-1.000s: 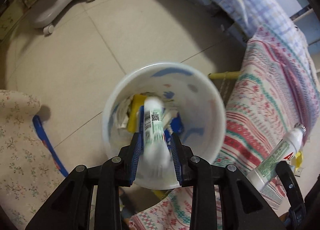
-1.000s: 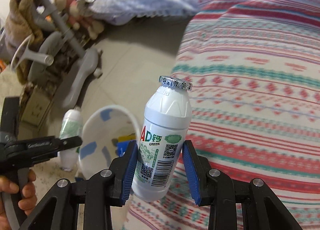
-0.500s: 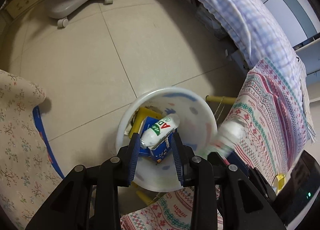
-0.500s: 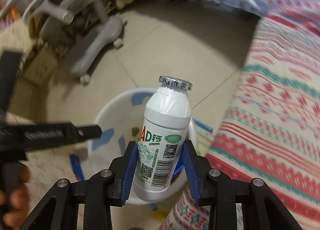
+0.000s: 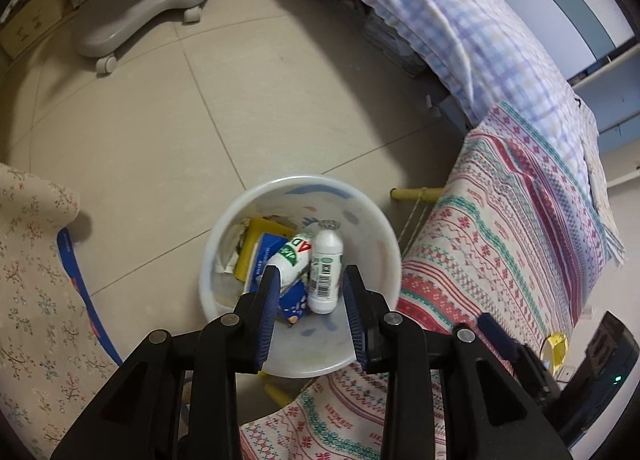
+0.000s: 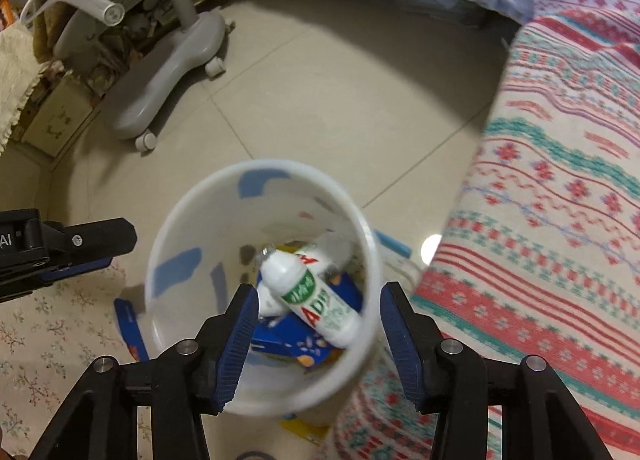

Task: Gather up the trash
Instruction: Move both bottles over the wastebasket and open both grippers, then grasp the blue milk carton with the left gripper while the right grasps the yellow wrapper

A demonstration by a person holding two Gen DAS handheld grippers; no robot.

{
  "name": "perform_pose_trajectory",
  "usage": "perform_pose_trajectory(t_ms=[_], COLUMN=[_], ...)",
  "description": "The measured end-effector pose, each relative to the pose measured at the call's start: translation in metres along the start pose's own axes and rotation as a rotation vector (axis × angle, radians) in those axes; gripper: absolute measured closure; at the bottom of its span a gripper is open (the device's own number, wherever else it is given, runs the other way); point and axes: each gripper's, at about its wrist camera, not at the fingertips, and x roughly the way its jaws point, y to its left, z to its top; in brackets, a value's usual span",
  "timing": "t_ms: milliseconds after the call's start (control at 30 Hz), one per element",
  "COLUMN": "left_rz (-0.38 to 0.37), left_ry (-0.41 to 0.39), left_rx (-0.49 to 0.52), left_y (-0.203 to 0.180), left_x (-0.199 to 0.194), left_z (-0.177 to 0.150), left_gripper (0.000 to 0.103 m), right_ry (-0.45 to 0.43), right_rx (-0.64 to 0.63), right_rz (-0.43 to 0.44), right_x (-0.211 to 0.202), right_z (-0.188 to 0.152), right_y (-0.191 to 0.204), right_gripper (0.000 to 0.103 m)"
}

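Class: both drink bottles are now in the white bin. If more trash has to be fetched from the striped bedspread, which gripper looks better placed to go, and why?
Probably the right gripper. It is open and empty above the white bin, with the striped bedspread directly on its right. The left gripper is also open and empty, but sits on the floral-cloth side, farther from it.

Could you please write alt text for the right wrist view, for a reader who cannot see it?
The open right gripper hovers above a white plastic trash bin on a tiled floor, where two small white drink bottles with green labels lie on a blue carton. A striped patterned blanket lies to the right.
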Motion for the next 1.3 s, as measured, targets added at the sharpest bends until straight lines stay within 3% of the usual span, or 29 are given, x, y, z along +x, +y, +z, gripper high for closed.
perform_pose_trajectory(t_ms=[233,433,533,667,900,1000,1100,1300], left_rz=[-0.042,-0.071,-0.094,-0.129,-0.183,-0.18,-0.152,-0.117], left_ry=[-0.016,-0.006,0.007,0.016,0.018,0.002,-0.012,-0.012], left_rx=[0.108,0.297,0.412,0.562,0.798,0.913,1.041,1.132], left_y=[-0.056,-0.137,-0.183,-0.236,-0.314,-0.345,-0.372,-0.401], left_x=[-0.003,0.007,0.014,0.02,0.028,0.032,0.041,0.061], left_z=[-0.015,-0.049,-0.075,-0.113,-0.179,-0.21,-0.24,-0.268], left_gripper=[0.069,0.068,0.068,0.053,0.041,0.034,0.034,0.034], right_ry=[-0.041,-0.095,-0.13,-0.191,-0.233,-0.228,-0.203,-0.146], right_rx=[0.044,0.135,0.17,0.271,0.254,0.278,0.319,0.327], right_rz=[-0.047,-0.122,-0.161,-0.213,-0.455,-0.495,-0.513,-0.536], right_x=[-0.054,-0.112,-0.144,-0.188,-0.242,-0.255,-0.258,-0.255], right_z=[-0.009,-0.015,-0.023,-0.044,-0.066,-0.081,-0.095,-0.113], right_y=[-0.053,-0.117,-0.152,-0.213,-0.289,-0.32,-0.346,-0.37], right_gripper=[0.047,0.047,0.042,0.04,0.037,0.034,0.034,0.034])
